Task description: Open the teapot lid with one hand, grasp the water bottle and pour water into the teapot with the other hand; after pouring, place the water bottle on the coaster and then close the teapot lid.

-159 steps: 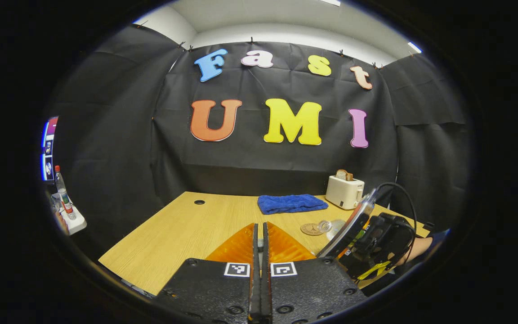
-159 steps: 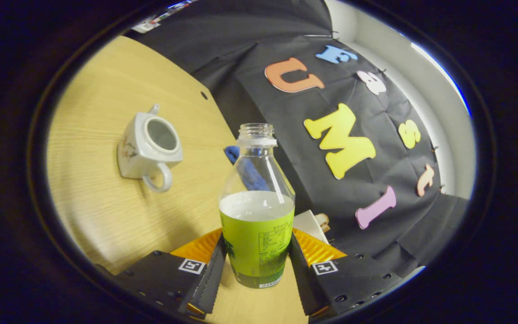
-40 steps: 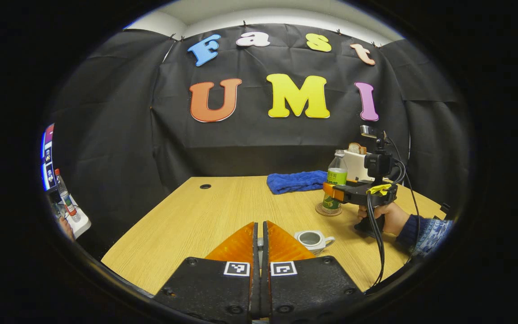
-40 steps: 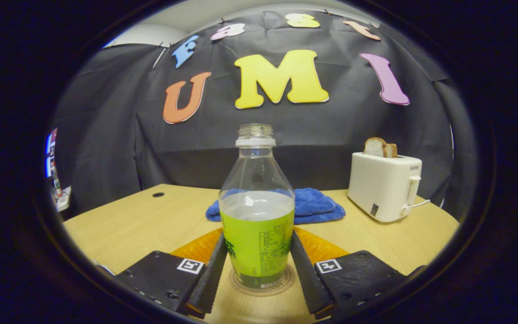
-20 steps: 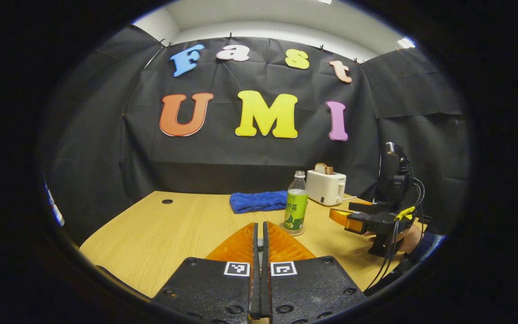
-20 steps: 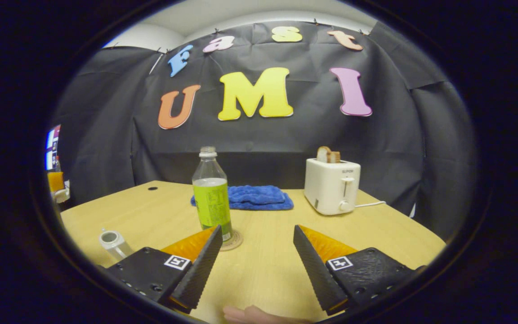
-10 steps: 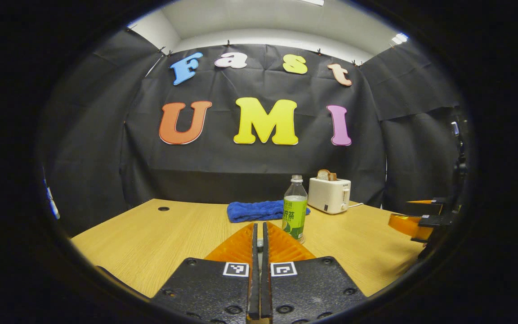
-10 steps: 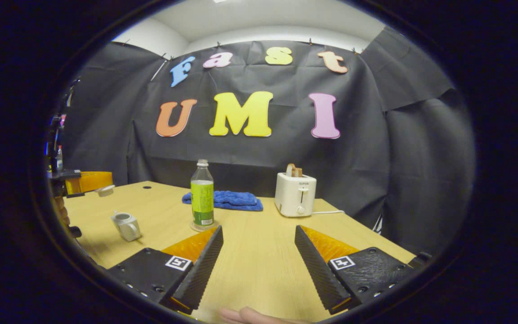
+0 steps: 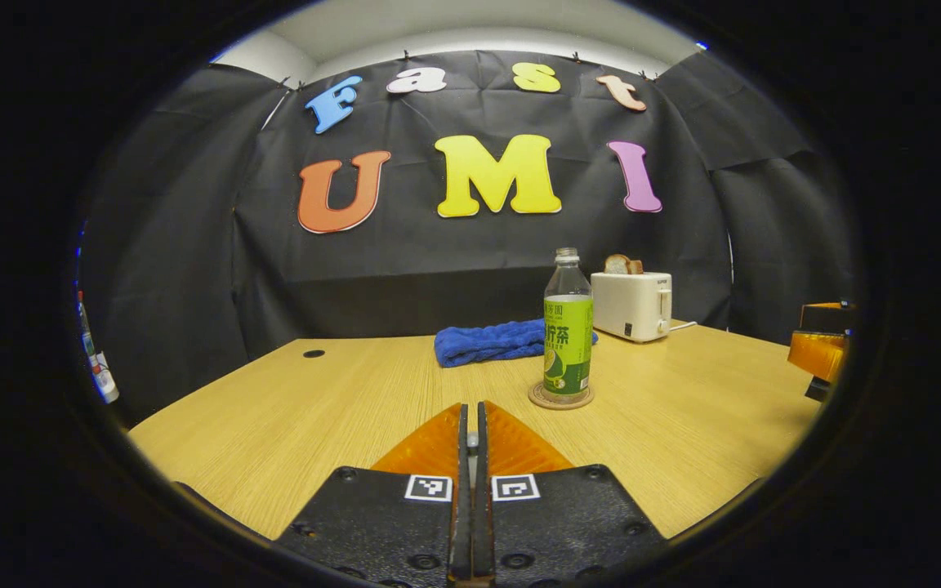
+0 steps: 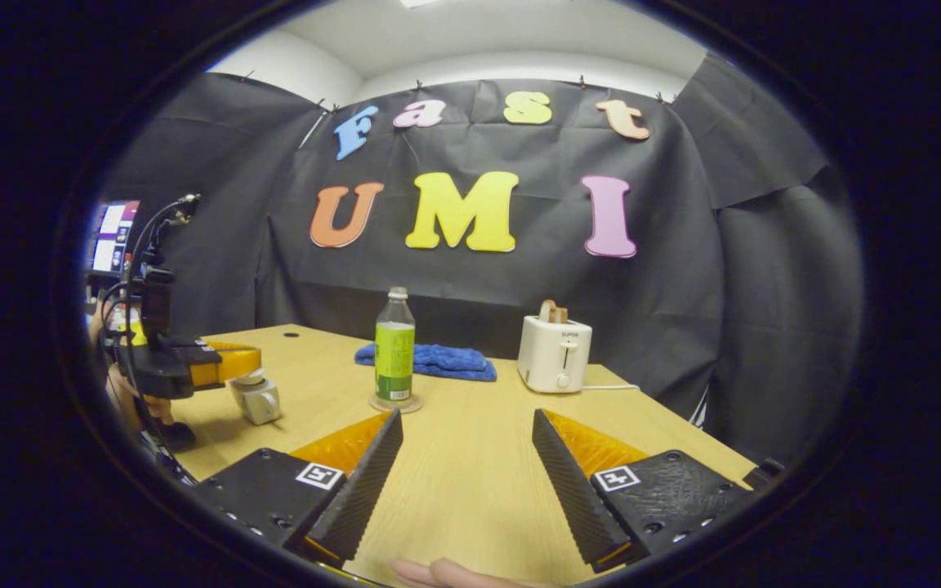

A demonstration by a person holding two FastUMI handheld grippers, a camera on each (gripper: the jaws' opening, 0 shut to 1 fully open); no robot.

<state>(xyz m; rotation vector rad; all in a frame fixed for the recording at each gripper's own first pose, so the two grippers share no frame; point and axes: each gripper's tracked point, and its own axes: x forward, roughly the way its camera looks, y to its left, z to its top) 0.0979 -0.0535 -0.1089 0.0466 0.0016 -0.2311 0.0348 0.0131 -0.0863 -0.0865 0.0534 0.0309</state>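
The green-labelled water bottle (image 9: 567, 327) (image 10: 394, 347) stands upright and uncapped on the round coaster (image 9: 560, 398) (image 10: 395, 403). In the right gripper view the white teapot (image 10: 261, 403) sits at the table's left, and the left gripper (image 10: 255, 359) hovers right over it, shut on the teapot lid (image 10: 248, 378); whether the lid touches the pot's mouth I cannot tell. In its own view the left gripper (image 9: 470, 425) has its fingers pressed together. The right gripper (image 10: 466, 433) stands open over bare table, short of the bottle; its body (image 9: 818, 347) shows at the right edge.
A white toaster (image 9: 632, 305) (image 10: 554, 355) with bread stands at the back right, beside a folded blue towel (image 9: 491, 343) (image 10: 438, 361). A hand (image 10: 123, 400) holds the left gripper at the table's left edge. A fingertip (image 10: 446, 572) shows at the bottom.
The left gripper has come down and in with the lid, from beside the table edge to directly over the teapot. The right gripper stays open, apart from the bottle.
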